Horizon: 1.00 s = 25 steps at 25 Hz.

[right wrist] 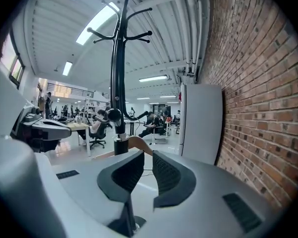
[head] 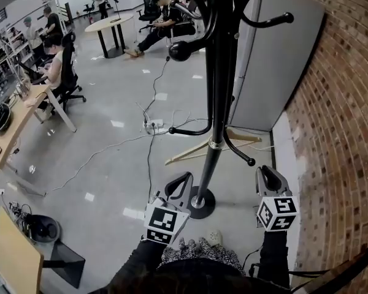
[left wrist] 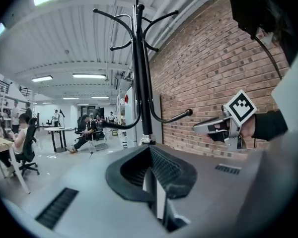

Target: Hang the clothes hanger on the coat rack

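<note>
Hanger (head: 190,151): wooden, low on the far side of the coat rack (head: 218,90) pole; whether a low hook carries it, I cannot tell.
Left gripper (head: 179,185): near the rack's base, jaws pressed together, empty.
Right gripper (head: 268,177): right of the pole, jaws slightly apart, empty.
Doing it well: if it is unhung, probably reach round from the right, grip near the neck and keep clear of the low hooks.
</note>
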Each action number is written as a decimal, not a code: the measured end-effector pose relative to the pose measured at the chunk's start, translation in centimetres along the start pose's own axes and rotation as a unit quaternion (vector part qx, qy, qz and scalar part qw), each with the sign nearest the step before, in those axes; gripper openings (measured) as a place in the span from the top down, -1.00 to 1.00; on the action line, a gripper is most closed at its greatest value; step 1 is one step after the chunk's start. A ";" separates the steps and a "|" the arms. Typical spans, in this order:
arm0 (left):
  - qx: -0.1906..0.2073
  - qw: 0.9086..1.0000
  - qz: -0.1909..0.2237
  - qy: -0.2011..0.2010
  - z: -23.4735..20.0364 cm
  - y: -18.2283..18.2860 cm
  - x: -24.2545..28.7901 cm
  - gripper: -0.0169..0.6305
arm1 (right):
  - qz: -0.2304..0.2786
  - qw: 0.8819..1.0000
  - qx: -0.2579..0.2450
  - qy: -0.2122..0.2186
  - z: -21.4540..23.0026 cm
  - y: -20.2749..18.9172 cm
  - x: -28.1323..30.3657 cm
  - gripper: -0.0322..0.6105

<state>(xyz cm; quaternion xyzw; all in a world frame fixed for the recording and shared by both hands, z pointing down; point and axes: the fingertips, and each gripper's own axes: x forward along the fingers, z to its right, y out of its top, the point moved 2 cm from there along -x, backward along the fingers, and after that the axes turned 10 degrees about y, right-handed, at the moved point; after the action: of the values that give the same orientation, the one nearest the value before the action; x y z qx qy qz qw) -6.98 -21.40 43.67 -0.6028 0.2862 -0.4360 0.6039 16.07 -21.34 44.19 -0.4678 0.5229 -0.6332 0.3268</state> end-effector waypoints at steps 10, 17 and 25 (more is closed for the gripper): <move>-0.002 1.000 0.010 -0.024 2.4 0.8 -1.5 0.92 | 0.008 0.999 0.012 -0.044 -2.7 0.3 -4.4 0.86; -0.012 1.000 0.010 -0.014 4.9 1.3 -2.6 0.92 | 0.024 0.999 0.006 -0.039 -3.2 0.3 -7.2 0.87; -0.016 1.000 0.001 -0.007 9.1 1.2 -5.9 0.92 | 0.021 0.999 0.003 -0.027 -3.3 -1.0 -12.3 0.87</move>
<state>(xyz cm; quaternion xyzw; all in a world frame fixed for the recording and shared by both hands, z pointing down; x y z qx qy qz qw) -1.50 -12.03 42.44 -0.6150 0.2892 -0.4270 0.5965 17.37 -8.78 42.05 -0.4721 0.5217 -0.6151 0.3557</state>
